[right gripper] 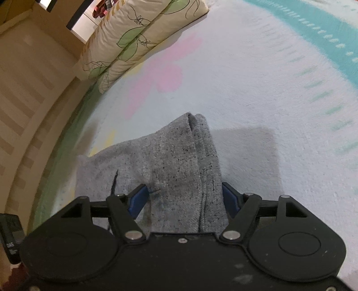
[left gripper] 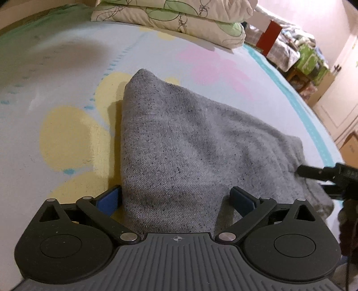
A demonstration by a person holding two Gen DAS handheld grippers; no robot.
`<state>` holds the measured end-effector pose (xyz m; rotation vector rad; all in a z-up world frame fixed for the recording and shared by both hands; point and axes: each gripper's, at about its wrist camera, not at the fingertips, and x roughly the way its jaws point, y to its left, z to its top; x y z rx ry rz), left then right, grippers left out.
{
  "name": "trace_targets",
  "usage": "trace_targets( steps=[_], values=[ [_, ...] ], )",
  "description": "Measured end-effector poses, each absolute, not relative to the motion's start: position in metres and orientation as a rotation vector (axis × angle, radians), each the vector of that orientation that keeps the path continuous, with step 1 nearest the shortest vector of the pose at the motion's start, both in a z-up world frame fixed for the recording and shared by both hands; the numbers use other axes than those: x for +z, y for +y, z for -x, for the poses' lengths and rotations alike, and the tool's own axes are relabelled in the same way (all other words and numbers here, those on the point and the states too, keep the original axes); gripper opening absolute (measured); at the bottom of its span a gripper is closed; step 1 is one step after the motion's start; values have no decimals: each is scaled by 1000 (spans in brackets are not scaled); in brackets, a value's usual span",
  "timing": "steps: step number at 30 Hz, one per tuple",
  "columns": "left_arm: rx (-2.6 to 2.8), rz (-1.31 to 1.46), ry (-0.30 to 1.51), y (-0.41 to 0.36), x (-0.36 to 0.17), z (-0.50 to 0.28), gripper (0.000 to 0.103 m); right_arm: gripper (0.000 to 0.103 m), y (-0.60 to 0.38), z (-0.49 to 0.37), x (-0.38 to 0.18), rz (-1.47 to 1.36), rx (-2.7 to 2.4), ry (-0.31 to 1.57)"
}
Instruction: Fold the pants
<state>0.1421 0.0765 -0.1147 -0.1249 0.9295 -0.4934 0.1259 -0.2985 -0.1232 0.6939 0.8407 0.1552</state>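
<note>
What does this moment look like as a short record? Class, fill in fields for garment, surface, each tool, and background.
garment: grey pants, lying bunched on the bed
surface: pastel blanket with yellow and pink shapes
left tool: fingers spread wide, pants between them, pads not pressing
right tool: fingers apart, straddling a fold of the pants
background: stacked leaf-print pillows at the far edge

The bedspread (left gripper: pixel 56 73) lay bare and flat to the left of the folded grey pants (left gripper: pixel 179 145) and beyond them, giving open room. At the far edge a stack of folded quilts (left gripper: pixel 179 15) blocked the way. Boxes and clutter (left gripper: pixel 302 58) crowded the floor past the bed's right side.
</note>
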Motion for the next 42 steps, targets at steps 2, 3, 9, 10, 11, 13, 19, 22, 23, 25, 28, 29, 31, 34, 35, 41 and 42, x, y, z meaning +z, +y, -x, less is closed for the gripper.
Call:
trace_targets(
  steps=[2, 3, 9, 10, 11, 13, 19, 22, 23, 25, 28, 29, 31, 34, 35, 41, 42],
  values=[
    [-526, 176, 943, 81, -114, -145, 102, 69, -297, -128, -126, -708, 217, 861],
    [-539, 195, 949, 82, -114, -146, 102, 53, -295, -127, -125, -671, 216, 870],
    [-519, 144, 919, 81, -110, -137, 35, 31, -279, -118, -113, -528, 244, 850],
    [-531, 169, 921, 83, -109, -136, 31, 30, -275, -115, -111, -496, 244, 844],
    [-533, 182, 918, 85, -108, -136, 27, 30, -271, -112, -108, -457, 242, 835],
    [-528, 146, 892, 81, -104, -132, 24, 29, -258, -105, -99, -363, 240, 814],
    [-518, -6, 765, 62, -81, -114, 21, 27, -233, -85, -68, -219, 238, 739],
    [-493, 11, 705, 66, -65, -116, 21, 26, -231, -82, -53, -184, 254, 701],
    [-492, 20, 693, 67, -59, -122, 21, 26, -232, -82, -48, -172, 257, 684],
    [-492, 20, 673, 67, -50, -137, 21, 26, -233, -94, -37, -159, 259, 651],
    [-487, 10, 644, 62, -38, -164, 21, 26, -234, -126, -24, -156, 250, 629],
    [-486, 4, 637, 59, -34, -174, 21, 26, -235, -137, -23, -150, 248, 624],
    [-485, -8, 627, 56, -35, -186, 21, 26, -238, -159, -24, -134, 239, 618],
    [-479, -3, 654, 51, -45, -213, 21, 26, -243, -193, -35, -143, 227, 640],
    [-478, 8, 674, 49, -50, -222, 21, 26, -243, -201, -37, -143, 222, 649],
    [-442, 47, 831, 50, -100, -249, 36, 30, -252, -252, -80, -131, 166, 760],
    [-444, 79, 823, 56, -104, -249, 40, 34, -257, -254, -90, -151, 159, 775]
  ],
)
